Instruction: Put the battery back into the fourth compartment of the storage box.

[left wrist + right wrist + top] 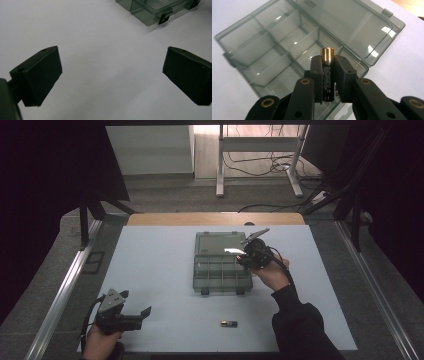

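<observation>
A clear grey compartment box (220,262) lies open in the middle of the white table, lid folded back. My right gripper (329,65) is shut on a black battery with a gold cap (327,72), held upright over the box's compartments (274,50) near its right end. In the high view that right gripper (248,254) hovers at the box's right edge. A second battery (229,323) lies loose on the table near the front edge. My left gripper (141,316) rests at the front left, its jaws wide apart over bare table (112,72), the box's corner (152,12) farther off.
The white table surface (150,270) is bordered by metal rails (60,295) on both sides and a wooden strip at the back. Beyond it stand a desk frame (260,165) and floor cables. The person's dark sleeve (300,325) comes in at the front right.
</observation>
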{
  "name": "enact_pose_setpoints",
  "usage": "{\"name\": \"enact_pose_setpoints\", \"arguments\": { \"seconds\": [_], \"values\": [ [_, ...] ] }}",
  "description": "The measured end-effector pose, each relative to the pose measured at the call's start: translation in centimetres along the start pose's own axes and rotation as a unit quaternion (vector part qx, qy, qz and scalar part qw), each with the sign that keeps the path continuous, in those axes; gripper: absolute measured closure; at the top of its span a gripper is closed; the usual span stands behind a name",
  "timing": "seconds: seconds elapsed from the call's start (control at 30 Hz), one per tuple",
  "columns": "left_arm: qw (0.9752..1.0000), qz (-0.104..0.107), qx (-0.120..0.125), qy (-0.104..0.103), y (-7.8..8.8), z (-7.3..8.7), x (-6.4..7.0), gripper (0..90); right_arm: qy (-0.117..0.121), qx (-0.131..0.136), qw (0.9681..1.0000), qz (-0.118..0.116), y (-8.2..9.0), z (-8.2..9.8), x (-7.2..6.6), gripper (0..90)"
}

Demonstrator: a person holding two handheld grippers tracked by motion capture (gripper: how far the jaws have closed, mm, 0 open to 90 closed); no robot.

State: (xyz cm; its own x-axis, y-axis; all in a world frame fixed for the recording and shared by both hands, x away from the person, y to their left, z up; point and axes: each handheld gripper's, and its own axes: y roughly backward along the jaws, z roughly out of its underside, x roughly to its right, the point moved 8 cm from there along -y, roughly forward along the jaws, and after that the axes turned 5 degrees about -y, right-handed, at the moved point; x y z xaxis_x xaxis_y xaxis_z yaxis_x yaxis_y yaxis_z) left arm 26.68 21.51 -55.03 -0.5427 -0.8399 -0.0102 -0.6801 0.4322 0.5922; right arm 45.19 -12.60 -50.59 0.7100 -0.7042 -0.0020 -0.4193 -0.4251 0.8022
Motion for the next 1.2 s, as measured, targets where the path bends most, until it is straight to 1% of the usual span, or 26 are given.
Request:
{"name": "enact_pose_setpoints", "arguments": {
  "seconds": [0.17,0.2,0.27,0.3,0.37,0.43,0.47,0.5,0.57,0.63,0.67,0.7,0.73,0.8,0.83,0.87,0.9,0.93,0.97,1.03,1.1,1.13,1.2],
  "values": [
    [1.0,0.0,0.0,0.001,0.0,0.0,0.0,3.0,-0.011,-0.014,0.9998,0.009,-1.3,0.3,0.8,76.7],
    [1.0,0.0,0.0,0.001,0.0,0.0,0.0,3.0,-0.007,-0.016,0.9998,0.011,-1.6,0.3,0.9,76.7],
    [1.0,0.0,0.0,0.001,0.0,0.0,0.0,3.0,-0.009,-0.019,0.9997,0.014,-1.8,0.4,1.1,76.7],
    [1.0,0.0,0.0,0.001,0.0,0.0,0.0,2.9,-0.014,-0.024,0.9995,0.016,-2.2,0.5,1.3,76.3],
    [1.0,0.0,0.0,0.001,0.0,0.0,0.0,3.0,-0.014,-0.023,0.9995,0.019,-2.5,0.5,1.4,74.3],
    [1.0,0.0,0.0,0.001,0.1,0.0,0.0,3.0,-0.017,-0.016,0.9996,0.016,-2.4,0.4,1.5,68.1],
    [1.0,0.0,0.0,0.001,0.1,0.0,0.0,3.0,-0.017,-0.016,0.9996,0.016,-2.4,0.4,1.5,68.1],
    [1.0,0.0,0.0,0.001,0.1,0.1,0.0,3.0,-0.017,-0.007,0.9997,0.016,-2.0,0.2,1.5,61.6],
    [1.0,0.0,0.0,0.001,0.1,0.1,0.0,3.0,-0.017,-0.006,0.9997,0.016,-1.6,0.2,1.4,57.0],
    [1.0,-0.001,0.0,0.001,0.1,0.1,0.0,3.0,-0.012,-0.003,0.9998,0.016,-1.2,0.2,1.3,50.9],
    [1.0,-0.001,0.0,0.001,0.1,0.1,0.0,3.0,-0.012,-0.003,0.9998,0.016,-1.2,0.2,1.3,50.9],
    [1.0,-0.001,0.0,0.0,0.1,0.1,0.0,3.0,-0.005,0.0,0.9999,0.015,-0.8,0.3,1.1,44.9],
    [1.0,-0.001,0.0,0.0,0.1,0.1,0.0,3.0,-0.003,0.002,0.9999,0.015,-0.6,0.3,1.0,42.2],
    [1.0,-0.001,0.0,0.0,0.1,0.1,0.0,3.0,0.004,0.005,0.9999,0.01,-0.3,0.3,0.6,35.3],
    [1.0,-0.002,-0.001,0.0,0.1,0.1,0.0,3.0,0.004,0.005,0.9999,0.01,-0.3,0.3,0.6,35.3],
    [1.0,-0.002,0.0,-0.001,0.1,0.1,0.0,3.0,0.014,0.005,0.9998,0.009,0.0,0.5,0.2,31.2],
    [1.0,-0.002,-0.001,-0.001,0.1,0.1,0.0,3.0,0.017,0.006,0.9998,0.008,0.1,0.5,0.0,28.4],
    [1.0,-0.002,-0.001,-0.001,0.1,0.1,0.0,3.0,0.017,0.006,0.9998,0.008,0.1,0.5,0.0,28.4],
    [1.0,-0.002,-0.001,-0.002,0.1,0.1,0.0,3.0,0.022,0.008,0.9997,0.004,0.4,0.7,-0.5,24.4],
    [1.0,-0.003,-0.001,-0.003,0.1,0.1,0.1,3.0,0.028,0.01,0.9995,-0.002,0.6,0.9,-0.9,20.8],
    [1.0,-0.003,-0.002,-0.003,0.1,0.1,0.1,3.0,0.031,0.011,0.9995,-0.004,0.8,1.0,-1.1,20.1],
    [1.0,-0.003,-0.002,-0.004,0.1,0.1,0.1,3.0,0.035,0.013,0.9992,-0.013,1.2,1.3,-1.6,18.4],
    [1.0,-0.003,-0.002,-0.004,0.1,0.1,0.1,3.0,0.035,0.014,0.9991,-0.021,1.4,1.5,-1.9,16.0]
  ]
}}
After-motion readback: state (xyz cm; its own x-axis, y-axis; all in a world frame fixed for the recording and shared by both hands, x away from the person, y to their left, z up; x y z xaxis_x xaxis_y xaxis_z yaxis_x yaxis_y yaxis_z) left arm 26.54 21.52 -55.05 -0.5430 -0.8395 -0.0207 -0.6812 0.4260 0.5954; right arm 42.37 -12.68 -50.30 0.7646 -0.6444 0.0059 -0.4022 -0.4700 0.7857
